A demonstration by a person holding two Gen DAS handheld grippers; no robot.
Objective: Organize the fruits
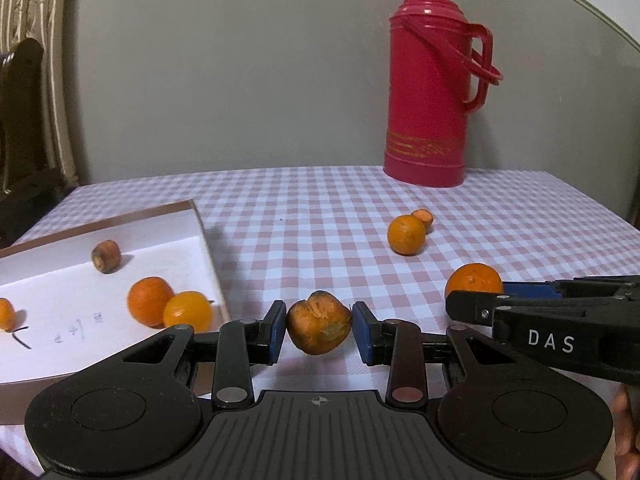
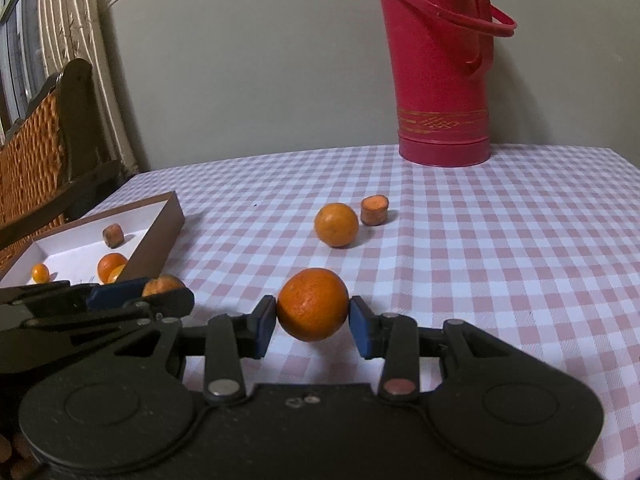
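Observation:
My left gripper point(image 1: 319, 330) is shut on a bruised carrot chunk point(image 1: 318, 326), held just right of the white box point(image 1: 200, 224). My right gripper point(image 2: 312, 322) is shut on an orange point(image 2: 313, 305); that orange also shows in the left wrist view point(image 1: 474, 280), and the right gripper point(image 1: 464, 306) reaches in from the right. The box holds two oranges point(image 1: 150, 300) point(image 1: 187, 312), a carrot piece point(image 1: 106, 255) and a small orange point(image 1: 5, 314). On the cloth lie one more orange point(image 2: 336, 225) and a carrot slice point(image 2: 375, 210).
A tall red thermos point(image 1: 432, 88) stands at the back of the checked tablecloth point(image 1: 300, 208), against the grey wall. A wicker chair point(image 2: 36, 152) stands left of the table beyond the box. The table's right edge point(image 2: 624, 160) is near the thermos.

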